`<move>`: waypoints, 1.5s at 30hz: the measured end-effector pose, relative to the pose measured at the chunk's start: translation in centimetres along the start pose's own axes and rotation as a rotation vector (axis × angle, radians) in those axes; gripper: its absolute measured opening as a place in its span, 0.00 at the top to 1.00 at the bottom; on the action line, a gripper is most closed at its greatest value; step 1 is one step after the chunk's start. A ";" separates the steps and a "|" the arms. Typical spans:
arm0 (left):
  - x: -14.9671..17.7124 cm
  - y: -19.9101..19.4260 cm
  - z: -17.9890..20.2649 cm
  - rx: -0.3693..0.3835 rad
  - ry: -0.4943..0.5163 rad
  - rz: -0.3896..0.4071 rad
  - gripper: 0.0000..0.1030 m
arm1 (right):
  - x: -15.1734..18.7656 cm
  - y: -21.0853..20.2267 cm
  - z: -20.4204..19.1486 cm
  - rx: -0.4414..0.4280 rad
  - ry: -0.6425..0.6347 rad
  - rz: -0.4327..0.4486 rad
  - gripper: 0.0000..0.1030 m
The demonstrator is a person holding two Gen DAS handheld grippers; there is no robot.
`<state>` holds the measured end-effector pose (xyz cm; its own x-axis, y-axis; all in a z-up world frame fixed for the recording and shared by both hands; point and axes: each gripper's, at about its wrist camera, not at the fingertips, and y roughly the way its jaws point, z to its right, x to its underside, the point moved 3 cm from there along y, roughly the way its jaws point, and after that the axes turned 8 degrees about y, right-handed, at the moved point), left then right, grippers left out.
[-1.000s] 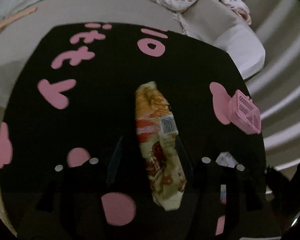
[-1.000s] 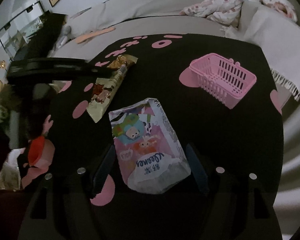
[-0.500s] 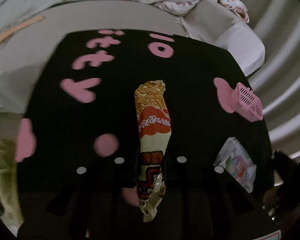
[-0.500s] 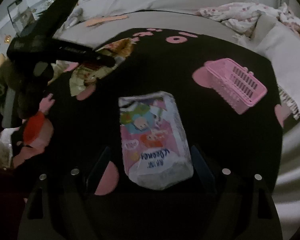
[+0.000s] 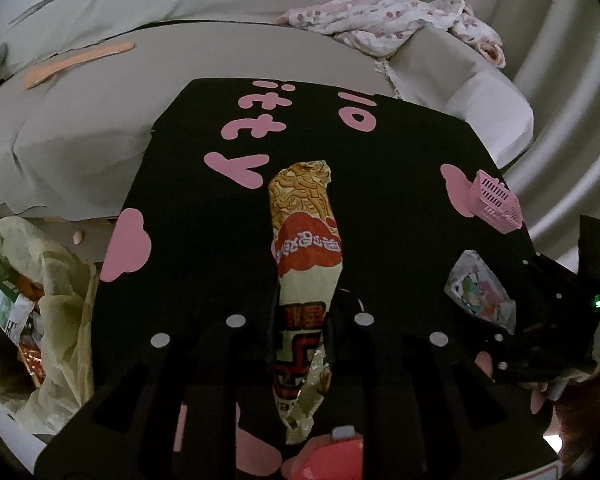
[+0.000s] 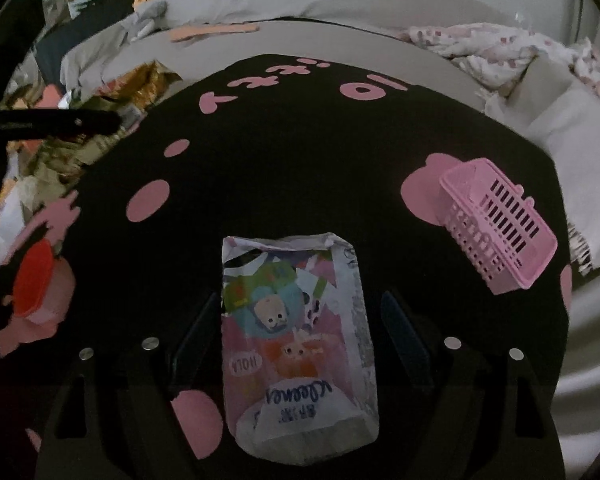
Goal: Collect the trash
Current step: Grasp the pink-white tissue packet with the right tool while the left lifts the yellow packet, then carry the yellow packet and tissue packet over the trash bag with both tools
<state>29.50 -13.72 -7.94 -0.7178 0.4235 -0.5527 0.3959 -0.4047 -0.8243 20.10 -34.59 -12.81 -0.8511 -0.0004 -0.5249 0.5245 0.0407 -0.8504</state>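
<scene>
My left gripper (image 5: 300,312) is shut on a long yellow and red noodle snack wrapper (image 5: 306,240) and holds it above the black table (image 5: 400,152) with pink shapes. My right gripper (image 6: 300,320) is open around a pink and white tissue packet (image 6: 296,332) that lies flat on the table (image 6: 300,140); the fingers stand apart from its sides. The packet also shows in the left wrist view (image 5: 480,292), with the right gripper's body beside it. The left gripper's body (image 6: 52,124) shows at the left of the right wrist view.
A yellowish trash bag (image 5: 40,312) with wrappers in it sits off the table's left edge; it also shows in the right wrist view (image 6: 40,168). A pink plastic basket (image 6: 500,228) stands at the table's right. A grey sofa (image 5: 220,60) with a flowered cloth (image 5: 392,20) lies behind.
My left gripper closed on the noodle wrapper and lifted it, moving left toward the trash bag. My right gripper stayed open around the tissue packet and moved slightly closer.
</scene>
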 end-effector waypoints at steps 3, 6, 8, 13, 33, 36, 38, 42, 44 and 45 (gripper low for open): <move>0.5 -0.7 -0.2 0.009 -0.014 0.009 0.84 | -0.2 -0.3 0.0 0.018 0.027 0.007 0.43; 1.2 -1.6 -0.6 0.015 -0.034 0.020 0.84 | -0.5 -0.6 0.5 -0.010 0.074 -0.011 0.71; 1.7 -2.6 -1.1 0.013 -0.049 0.037 0.84 | -0.5 -1.2 0.5 -0.068 0.113 -0.017 0.77; 3.1 -5.5 -2.7 -0.016 -0.089 0.090 0.84 | -1.3 -4.3 -1.9 -0.065 0.063 0.051 0.82; 11.1 -22.3 -18.2 -0.281 -0.416 0.422 0.84 | -11.4 -13.9 -19.9 -0.304 -0.126 0.339 0.82; 12.1 -22.5 -20.8 -0.285 -0.465 0.436 0.84 | -12.3 -13.4 -22.1 -0.323 -0.138 0.338 0.82; 12.6 -22.0 -22.1 -0.284 -0.484 0.444 0.84 | -12.8 -12.9 -23.1 -0.332 -0.146 0.330 0.82; 12.9 -19.6 -24.0 -0.286 -0.502 0.427 0.84 | -13.4 -11.5 -24.7 -0.328 -0.173 0.309 0.82; 13.1 -18.0 -24.8 -0.293 -0.507 0.402 0.84 | -13.7 -10.6 -25.0 -0.327 -0.180 0.294 0.82; 13.1 -17.4 -25.1 -0.296 -0.509 0.394 0.84 | -13.8 -10.2 -25.1 -0.326 -0.179 0.284 0.82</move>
<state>27.57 19.21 -3.90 -0.6394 -0.1698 -0.7499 0.7682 -0.1821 -0.6137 25.94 -9.96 3.95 -0.6423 -0.1153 -0.7577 0.6778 0.3760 -0.6318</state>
